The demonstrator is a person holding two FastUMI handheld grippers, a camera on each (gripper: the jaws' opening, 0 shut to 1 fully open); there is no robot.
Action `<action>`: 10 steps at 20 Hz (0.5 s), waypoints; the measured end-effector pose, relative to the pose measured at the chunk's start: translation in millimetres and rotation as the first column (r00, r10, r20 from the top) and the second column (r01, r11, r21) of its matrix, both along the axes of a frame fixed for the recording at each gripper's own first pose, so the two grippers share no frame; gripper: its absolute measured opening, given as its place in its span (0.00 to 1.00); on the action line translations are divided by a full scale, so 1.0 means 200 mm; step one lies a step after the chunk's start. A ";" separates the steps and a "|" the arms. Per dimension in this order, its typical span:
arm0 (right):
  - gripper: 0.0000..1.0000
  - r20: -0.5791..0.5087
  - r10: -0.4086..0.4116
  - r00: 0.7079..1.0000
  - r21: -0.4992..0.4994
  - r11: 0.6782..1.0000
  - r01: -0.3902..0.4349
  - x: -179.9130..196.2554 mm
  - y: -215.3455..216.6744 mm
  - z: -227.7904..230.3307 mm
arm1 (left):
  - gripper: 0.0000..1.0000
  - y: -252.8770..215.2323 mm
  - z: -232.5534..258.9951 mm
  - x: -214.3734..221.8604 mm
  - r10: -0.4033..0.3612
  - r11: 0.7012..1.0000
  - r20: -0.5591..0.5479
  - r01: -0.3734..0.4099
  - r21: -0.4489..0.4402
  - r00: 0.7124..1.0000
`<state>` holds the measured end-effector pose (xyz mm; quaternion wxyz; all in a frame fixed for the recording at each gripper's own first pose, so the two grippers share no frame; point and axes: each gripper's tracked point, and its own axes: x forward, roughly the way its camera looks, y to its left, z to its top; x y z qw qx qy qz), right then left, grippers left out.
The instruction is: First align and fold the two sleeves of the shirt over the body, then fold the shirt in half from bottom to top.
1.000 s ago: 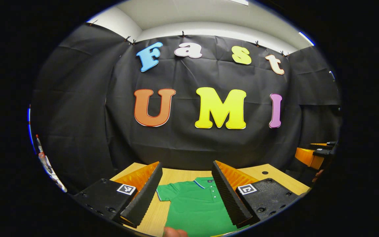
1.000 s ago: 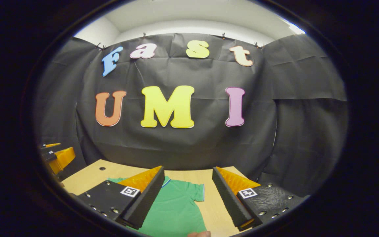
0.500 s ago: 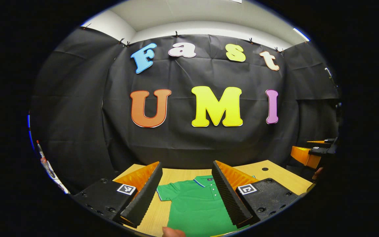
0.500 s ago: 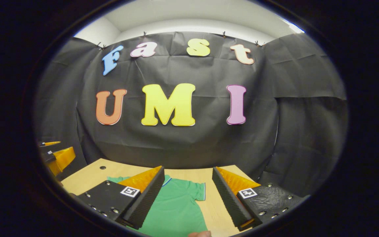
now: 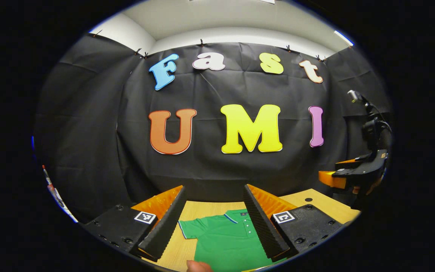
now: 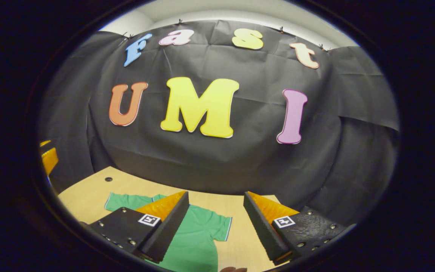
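A green polo shirt [image 5: 225,240] lies flat on the wooden table [image 5: 202,208], collar [image 5: 240,216] toward the far wall. In the left gripper view my left gripper [image 5: 214,189] hangs open above the shirt's collar and one short sleeve [image 5: 191,229], with nothing between its fingers. In the right gripper view my right gripper [image 6: 216,193] is open and empty over the shirt [image 6: 196,236] and its other sleeve [image 6: 217,226]. The far sleeve [image 6: 121,200] lies spread out to the left. Neither gripper touches the cloth.
The right gripper [image 5: 353,175] shows at the right edge of the left gripper view, held above the table. The left gripper [image 6: 48,158] peeks in at the left edge. The table has a small hole [image 6: 108,179] near its far corner. A fingertip [image 5: 198,266] shows at the bottom.
The right gripper has risen, tilted and swung forward, so both sleeves now show in its view. The left gripper has hardly moved. Both stay open.
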<state>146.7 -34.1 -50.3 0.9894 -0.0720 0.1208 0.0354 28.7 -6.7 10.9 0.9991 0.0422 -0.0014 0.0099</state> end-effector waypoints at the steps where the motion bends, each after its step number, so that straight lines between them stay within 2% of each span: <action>1: 0.93 -0.028 -0.005 1.000 0.015 1.000 0.006 0.10 -0.02 -0.07 | 0.96 0.00 0.00 0.01 0.004 1.000 -0.001 -0.004 -0.001 1.000; 5: 0.93 -0.193 -0.034 0.981 0.042 0.998 0.043 0.48 -0.13 -0.48 | 0.96 -0.03 0.05 0.08 0.015 1.000 0.001 -0.015 -0.025 1.000; 10: 0.94 -0.406 -0.080 0.910 0.051 0.993 0.109 0.75 -0.28 -1.08 | 0.96 -0.06 0.08 0.16 0.023 0.999 -0.020 -0.024 -0.038 1.000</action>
